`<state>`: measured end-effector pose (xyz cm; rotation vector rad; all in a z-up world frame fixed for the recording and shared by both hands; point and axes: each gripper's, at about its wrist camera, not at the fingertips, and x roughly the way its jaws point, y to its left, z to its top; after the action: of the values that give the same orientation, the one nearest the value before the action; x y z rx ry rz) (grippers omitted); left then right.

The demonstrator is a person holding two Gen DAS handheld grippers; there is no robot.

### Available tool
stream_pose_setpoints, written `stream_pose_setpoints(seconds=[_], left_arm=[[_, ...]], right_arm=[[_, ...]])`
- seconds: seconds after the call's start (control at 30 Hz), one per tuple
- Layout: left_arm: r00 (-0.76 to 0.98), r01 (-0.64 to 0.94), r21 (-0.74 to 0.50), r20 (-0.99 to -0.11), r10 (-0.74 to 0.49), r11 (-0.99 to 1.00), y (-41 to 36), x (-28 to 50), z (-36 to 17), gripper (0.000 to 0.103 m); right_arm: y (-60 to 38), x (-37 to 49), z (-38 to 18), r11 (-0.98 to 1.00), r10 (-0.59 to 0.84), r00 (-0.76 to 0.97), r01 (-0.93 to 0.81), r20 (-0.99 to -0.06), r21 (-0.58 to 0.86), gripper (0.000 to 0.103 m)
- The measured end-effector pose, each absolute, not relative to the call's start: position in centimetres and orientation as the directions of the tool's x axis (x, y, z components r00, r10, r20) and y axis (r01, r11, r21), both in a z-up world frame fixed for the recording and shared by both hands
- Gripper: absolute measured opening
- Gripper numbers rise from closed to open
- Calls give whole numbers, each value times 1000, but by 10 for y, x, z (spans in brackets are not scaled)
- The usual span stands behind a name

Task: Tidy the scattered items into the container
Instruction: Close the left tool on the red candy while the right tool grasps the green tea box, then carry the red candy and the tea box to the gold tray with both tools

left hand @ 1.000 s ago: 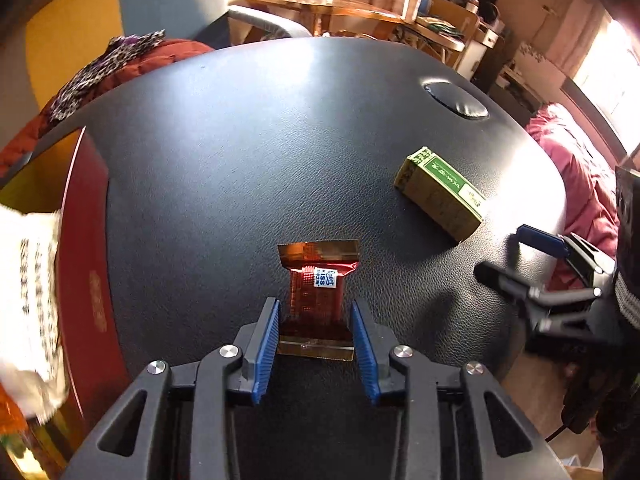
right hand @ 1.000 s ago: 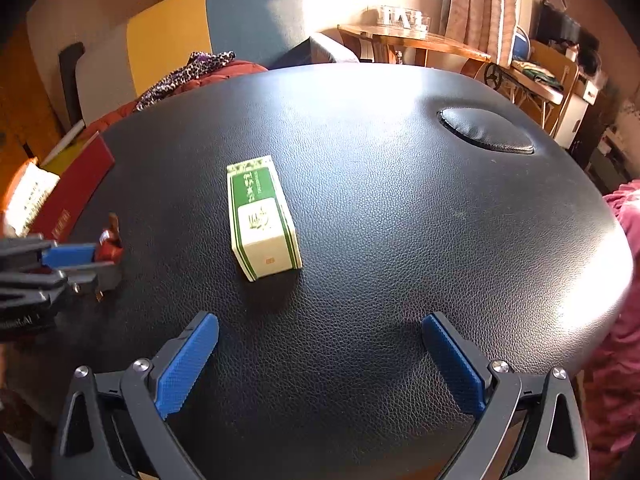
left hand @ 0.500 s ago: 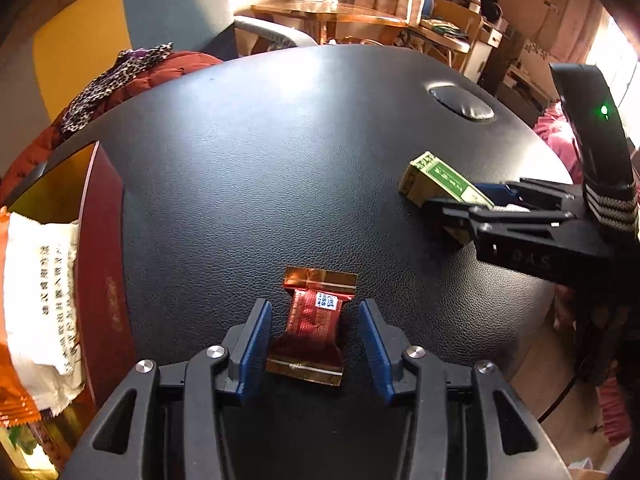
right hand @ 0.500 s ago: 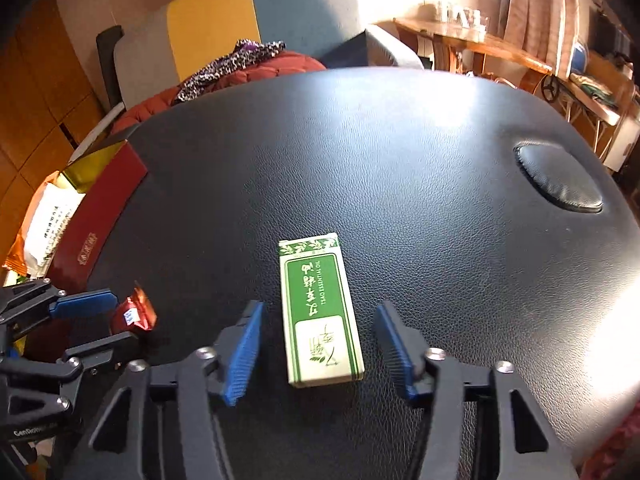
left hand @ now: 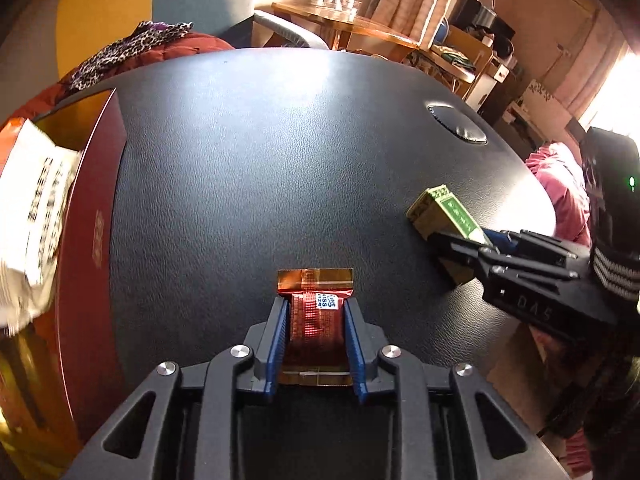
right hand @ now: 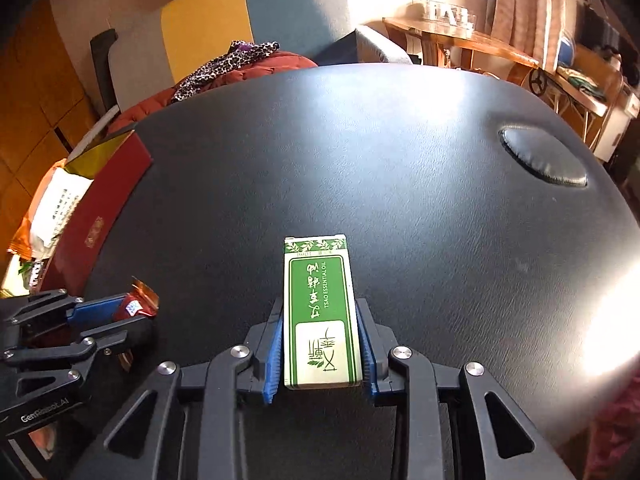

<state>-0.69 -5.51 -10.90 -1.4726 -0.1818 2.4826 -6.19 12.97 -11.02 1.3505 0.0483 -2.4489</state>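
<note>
Far left in my left-wrist view sits the container (left hand: 92, 216), a dark red box with a gold lining, its long wall running down the left edge; a white printed packet (left hand: 32, 204) already lies inside it. In my right-wrist view the same box (right hand: 100, 208) shows at mid left, well apart from both things I am picking up.

Lower centre of the left view, my left tongs (left hand: 316, 340) are clenched on the red sachet (left hand: 316, 320): both blue pads (left hand: 280, 340) press its sides, its foil end pokes out ahead, and it lies on the black surface (left hand: 280, 160). I see no gap under it, so I judge it not yet lifted.

At mid right of that view the green carton (left hand: 444, 210) lies with my right tongs (left hand: 472, 240) around its near end. In the right view, lower centre, those tongs (right hand: 320, 344) are closing on the carton (right hand: 320, 312); the pads (right hand: 276, 352) already press its long sides, so I count it gripped.

The step in hand, then, is the double pick-up, both grips just made. Next I would lift both clear of the surface, carry them left over the box wall, and let go above the lining. The sachet is soft, so I should keep my squeeze gentle; the carton must clear the wall before it drops
</note>
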Motion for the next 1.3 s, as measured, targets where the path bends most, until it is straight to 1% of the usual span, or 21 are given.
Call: stream_pose_setpoints(seconds=[0.07,0.13,0.27,0.33,0.43,0.5,0.57,0.6,0.77,0.87,0.97,1.07,1.17,1.3], left_arm=[[-454,-161,-226,-848,275,-961,-53,1,-109,27],[-468,-165,-189,-849,245,-968,-50,7,-106,27],[-464,-166,-171,-856,230,-971,-51,12,-104,43],[-463,-170,-148,-861,212,-974,-48,10,-104,44],[-465,-172,-123,-865,190,-977,-46,9,-104,43],[-476,-169,-91,-865,162,-981,-44,10,-104,33],[-483,-162,-94,-860,162,-982,-47,11,-103,28],[-486,-157,-102,-858,166,-982,-49,13,-103,28],[-511,-152,-137,-837,196,-979,-57,23,-92,27],[-536,-150,-136,-821,196,-979,-53,21,-95,27],[-569,-158,-136,-797,203,-978,-51,25,-84,27],[-600,-152,-140,-774,204,-978,-66,39,-71,27],[-625,-133,-149,-754,200,-980,-71,39,-62,27],[-673,-70,-191,-715,188,-979,-94,43,-42,27]], right_arm=[[128,-56,-111,-940,-283,-490,313,-825,137,32],[127,-50,-112,-940,-284,-493,311,-823,138,32],[127,-46,-112,-941,-284,-491,308,-823,141,34],[127,-44,-112,-940,-286,-490,308,-824,143,34],[126,-42,-113,-941,-278,-495,311,-823,131,34],[125,-41,-113,-942,-273,-498,313,-823,123,34],[125,-40,-114,-942,-270,-503,316,-821,116,34],[124,-39,-114,-942,-268,-506,317,-820,112,33],[122,-35,-112,-944,-257,-516,313,-817,99,32],[119,-32,-110,-943,-260,-514,317,-818,100,31],[113,-29,-106,-940,-262,-518,327,-814,95,31],[106,-26,-101,-936,-261,-522,341,-812,81,31],[98,-23,-96,-931,-264,-525,357,-809,73,31],[83,-17,-89,-916,-276,-532,398,-801,51,31]])
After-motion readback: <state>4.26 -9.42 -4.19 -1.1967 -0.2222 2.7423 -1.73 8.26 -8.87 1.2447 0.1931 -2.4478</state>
